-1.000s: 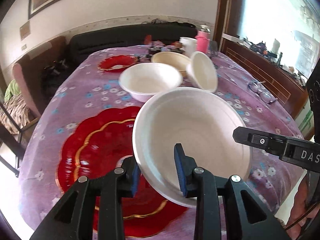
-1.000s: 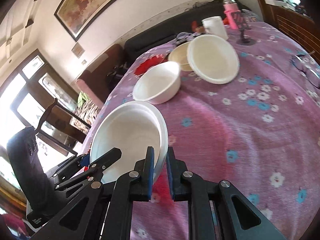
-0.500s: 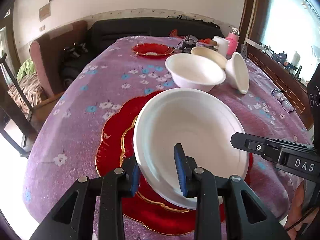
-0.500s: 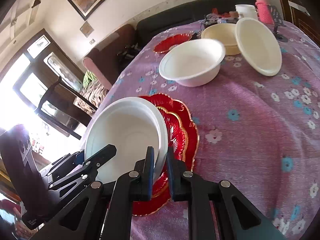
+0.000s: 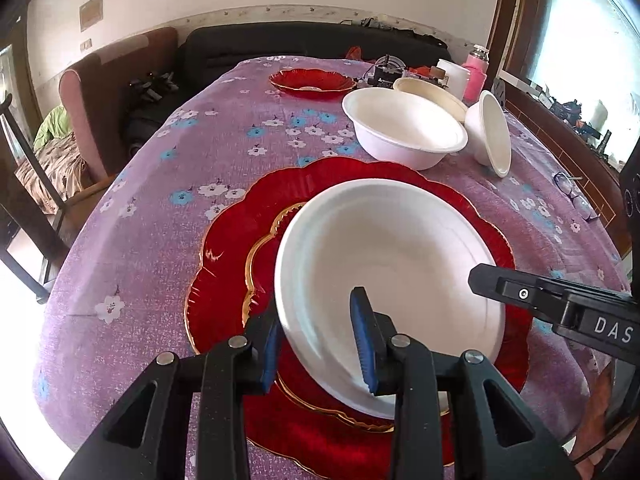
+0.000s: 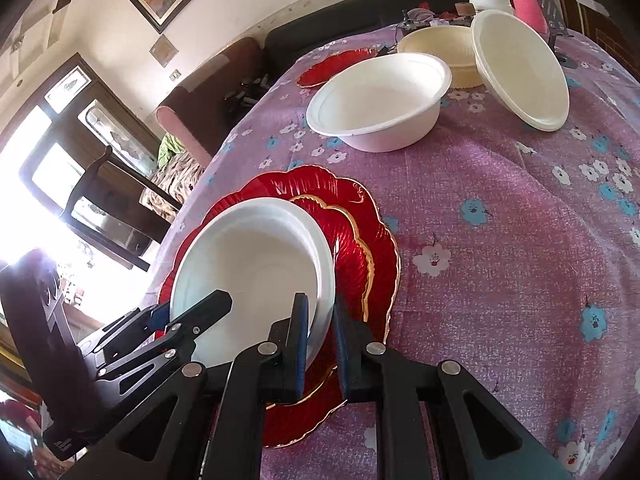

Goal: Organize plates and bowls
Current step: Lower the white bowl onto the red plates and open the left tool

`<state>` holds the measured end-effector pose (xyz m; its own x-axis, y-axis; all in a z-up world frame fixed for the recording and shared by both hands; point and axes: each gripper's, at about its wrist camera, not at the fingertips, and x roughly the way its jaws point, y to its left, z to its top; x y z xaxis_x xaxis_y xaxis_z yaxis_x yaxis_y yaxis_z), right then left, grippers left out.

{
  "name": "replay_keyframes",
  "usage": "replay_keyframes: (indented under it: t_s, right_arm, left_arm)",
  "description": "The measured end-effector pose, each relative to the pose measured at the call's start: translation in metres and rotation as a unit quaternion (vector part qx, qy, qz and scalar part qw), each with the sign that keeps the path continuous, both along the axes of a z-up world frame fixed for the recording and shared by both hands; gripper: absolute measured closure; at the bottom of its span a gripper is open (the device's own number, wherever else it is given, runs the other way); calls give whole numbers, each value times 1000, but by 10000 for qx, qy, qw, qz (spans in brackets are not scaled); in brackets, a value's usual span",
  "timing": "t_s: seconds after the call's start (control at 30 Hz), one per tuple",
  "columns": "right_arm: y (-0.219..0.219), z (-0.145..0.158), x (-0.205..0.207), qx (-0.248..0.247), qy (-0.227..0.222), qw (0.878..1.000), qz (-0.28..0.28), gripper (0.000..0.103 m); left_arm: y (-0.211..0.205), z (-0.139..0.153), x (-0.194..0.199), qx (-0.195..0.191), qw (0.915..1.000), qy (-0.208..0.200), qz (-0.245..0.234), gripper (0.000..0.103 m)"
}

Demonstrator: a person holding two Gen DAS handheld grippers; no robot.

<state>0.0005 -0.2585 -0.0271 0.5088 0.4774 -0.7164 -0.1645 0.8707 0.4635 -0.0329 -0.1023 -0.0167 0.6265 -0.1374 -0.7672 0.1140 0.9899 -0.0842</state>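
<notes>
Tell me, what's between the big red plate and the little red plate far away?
Only flowery purple tablecloth between the big red plate and little red plate, in the left wrist view.

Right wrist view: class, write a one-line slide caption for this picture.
Both grippers, right and left, hold a white bowl by its rim over a red scalloped plate on the floral tablecloth.

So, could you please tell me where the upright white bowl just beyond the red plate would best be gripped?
Probably at the near rim of the upright white bowl, coming from the front, one pad inside the wall and one outside. It sits mouth up with a thin flared lip, and that side faces open tablecloth. The cream bowl and tilted bowl crowd its far side.
</notes>
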Motion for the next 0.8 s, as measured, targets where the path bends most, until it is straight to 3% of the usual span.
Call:
replay_keyframes:
  t_s: [0.17,0.8]
  right_arm:
    - [-5,1,-3,68,-1,10000,-14,89]
    - [-50,14,-23,441,-169,9977,-490,76]
  left_arm:
    - [1,3,-1,-22,10000,-39,41,59]
    - [-2,22,-13,44,9997,-228,65,51]
